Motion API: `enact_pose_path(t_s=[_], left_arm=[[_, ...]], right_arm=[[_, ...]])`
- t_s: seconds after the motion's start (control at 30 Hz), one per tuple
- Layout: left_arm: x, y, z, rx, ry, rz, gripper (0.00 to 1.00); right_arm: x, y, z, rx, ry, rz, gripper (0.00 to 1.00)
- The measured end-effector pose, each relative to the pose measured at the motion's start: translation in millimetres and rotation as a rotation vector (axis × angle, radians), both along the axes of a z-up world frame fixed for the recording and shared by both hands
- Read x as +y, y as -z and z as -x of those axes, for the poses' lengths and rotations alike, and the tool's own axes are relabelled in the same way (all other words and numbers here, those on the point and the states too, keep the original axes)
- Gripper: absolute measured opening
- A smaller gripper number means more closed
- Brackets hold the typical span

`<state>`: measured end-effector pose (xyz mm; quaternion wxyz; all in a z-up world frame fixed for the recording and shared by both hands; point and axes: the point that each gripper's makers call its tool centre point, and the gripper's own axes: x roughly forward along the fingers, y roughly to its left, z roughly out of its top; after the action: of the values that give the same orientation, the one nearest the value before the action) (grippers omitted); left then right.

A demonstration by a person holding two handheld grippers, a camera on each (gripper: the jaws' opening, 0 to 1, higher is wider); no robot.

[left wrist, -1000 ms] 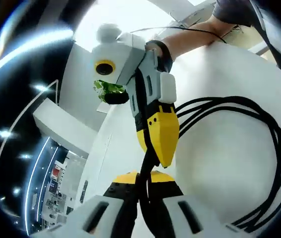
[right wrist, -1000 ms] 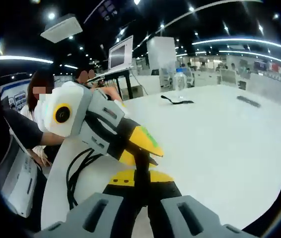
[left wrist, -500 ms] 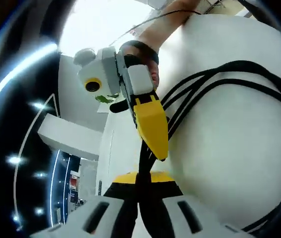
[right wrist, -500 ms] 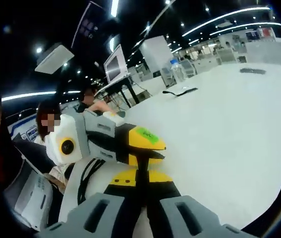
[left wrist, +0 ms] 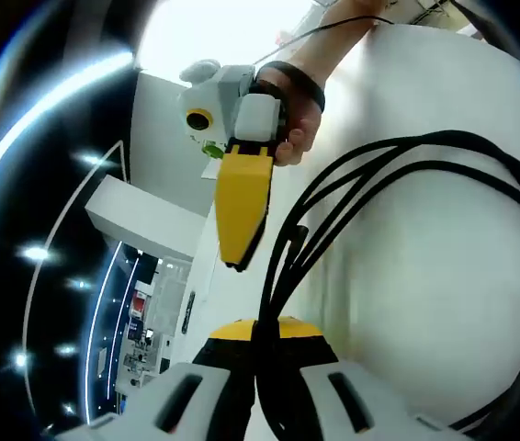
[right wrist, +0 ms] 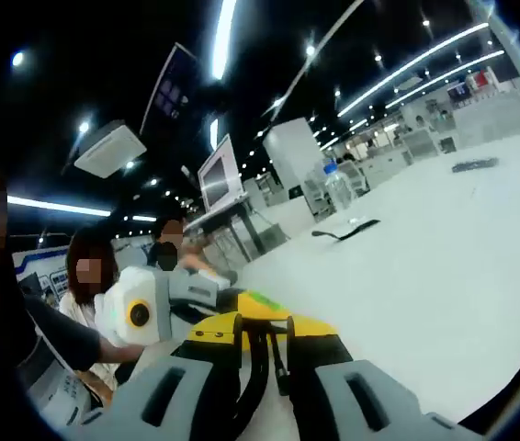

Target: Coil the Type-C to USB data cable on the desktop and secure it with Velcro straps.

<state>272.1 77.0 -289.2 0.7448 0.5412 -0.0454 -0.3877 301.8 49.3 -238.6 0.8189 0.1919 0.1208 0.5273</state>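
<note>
The black data cable [left wrist: 480, 184] lies in a several-strand coil on the white table [left wrist: 407, 303]. My left gripper [left wrist: 260, 327] is shut on the gathered strands, which run up from its yellow pads. In the left gripper view my right gripper [left wrist: 237, 261], held by a hand [left wrist: 294, 119], hangs just left of the bundle with its yellow tip above the left gripper's jaws. In the right gripper view my right gripper [right wrist: 265, 333] has its jaws apart with cable strands [right wrist: 260, 363] in the gap. The left gripper's white body [right wrist: 163, 299] sits close behind.
A black strap [right wrist: 343, 230] lies far off on the table [right wrist: 444, 266] by a water bottle [right wrist: 335, 186], and a small dark item [right wrist: 473, 165] farther back. People sit at the left past the table edge, near a monitor [right wrist: 220, 179].
My right gripper's jaws have spread apart from shut. In the left gripper view it has drawn back from the left gripper's jaws to the left of the bundle. Both views have tilted.
</note>
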Motion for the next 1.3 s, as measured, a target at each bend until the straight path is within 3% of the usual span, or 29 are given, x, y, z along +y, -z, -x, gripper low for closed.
enact_pose_path(t_s=[0.03, 0.1, 0.13, 0.17, 0.23, 0.27, 0.37, 0.47, 0.67, 0.8, 0.9, 1.07, 1.2, 1.3], left_arm=[[7.8, -0.7, -1.2, 0.006, -0.017, 0.024, 0.06], [15.8, -1.0, -2.9, 0.019, -0.034, 0.051, 0.06], [17.6, -1.9, -3.7, 0.018, -0.038, 0.051, 0.07], [19.2, -3.9, -4.3, 0.014, -0.044, 0.055, 0.07], [20.9, -9.7, -4.9, 0.018, -0.046, 0.086, 0.07], [22.4, -11.3, -5.0, 0.026, -0.048, 0.102, 0.07], [26.8, -12.5, -8.7, 0.023, -0.064, 0.117, 0.07], [32.6, -6.1, -15.5, 0.019, -0.092, 0.095, 0.07], [33.8, -3.7, -16.5, 0.004, -0.099, 0.073, 0.07], [34.8, -5.5, -17.0, -0.007, -0.103, 0.076, 0.07], [35.0, -7.2, -16.8, -0.015, -0.105, 0.078, 0.07], [36.2, -7.6, -16.5, -0.026, -0.109, 0.076, 0.07], [36.7, -6.2, -17.2, -0.027, -0.111, 0.07, 0.07], [36.2, -5.3, -17.1, -0.031, -0.111, 0.064, 0.07]], right_arm=[[-1.4, -4.8, -15.2, -0.021, 0.058, -0.034, 0.19], [0.9, -11.4, -45.3, -0.145, 0.15, -0.056, 0.19], [4.8, -7.1, -60.2, -0.192, 0.191, -0.014, 0.19], [15.0, 2.8, -78.2, -0.268, 0.216, 0.083, 0.19], [35.0, 13.0, -94.0, -0.361, 0.204, 0.177, 0.19], [47.4, 17.5, -101.0, -0.377, 0.2, 0.201, 0.21], [90.0, 14.5, -112.5, -0.503, 0.143, 0.261, 0.26], [122.2, 28.8, -129.1, -0.529, 0.125, 0.333, 0.27], [162.0, 31.8, -147.3, -0.691, 0.108, 0.427, 0.27], [181.0, 43.3, -144.2, -0.759, 0.038, 0.494, 0.27], [187.6, 47.1, -147.4, -0.806, 0.048, 0.549, 0.24], [186.2, 41.2, -159.1, -0.771, 0.107, 0.522, 0.18], [183.8, 40.4, -156.5, -0.759, 0.105, 0.511, 0.14], [188.5, 42.1, -153.3, -0.782, 0.086, 0.524, 0.07]])
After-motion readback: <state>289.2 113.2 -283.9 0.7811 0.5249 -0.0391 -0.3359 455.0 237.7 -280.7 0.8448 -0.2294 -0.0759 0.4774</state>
